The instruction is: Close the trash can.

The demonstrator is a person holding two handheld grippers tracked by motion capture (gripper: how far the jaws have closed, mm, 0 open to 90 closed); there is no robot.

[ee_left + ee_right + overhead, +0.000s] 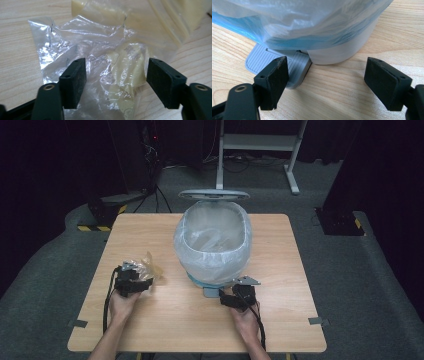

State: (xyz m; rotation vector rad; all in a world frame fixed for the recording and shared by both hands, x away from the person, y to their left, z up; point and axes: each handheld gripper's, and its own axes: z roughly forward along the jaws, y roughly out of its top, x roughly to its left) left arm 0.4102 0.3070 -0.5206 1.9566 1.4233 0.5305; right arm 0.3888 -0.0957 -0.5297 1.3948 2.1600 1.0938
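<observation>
Two grippers rested on a light wooden table [280, 245], each held in one of a person's hands, seen from above. The left gripper [134, 279] lay near the table's left side, pointing at a crumpled clear wrapper [145, 266] with pale yellow pieces inside. In the left gripper view, the wrapper [107, 65] lay flat on the wood between the two black jaws, which stood apart on either side of it. Their pads did not press on the plastic, so the gripper was open, with the wrapper in the gap.

The right gripper [239, 296] sat near the table's middle, just in front of a pedal bin [214, 242]. The bin stood at the centre of the table, lined with a thin white bag [235, 255] folded over its rim, and its lid [214, 195] stood raised at the back. In the right gripper view, the jaws were wide apart and held nothing. One jaw's pad sat against or just over the grey ribbed pedal [265, 58] at the bin's [342, 50] foot; whether it pressed down could not be told. The other jaw hung over bare wood, clear of the bin's white base.

The wrapper lay to the left of the bin, near it but not touching.
</observation>
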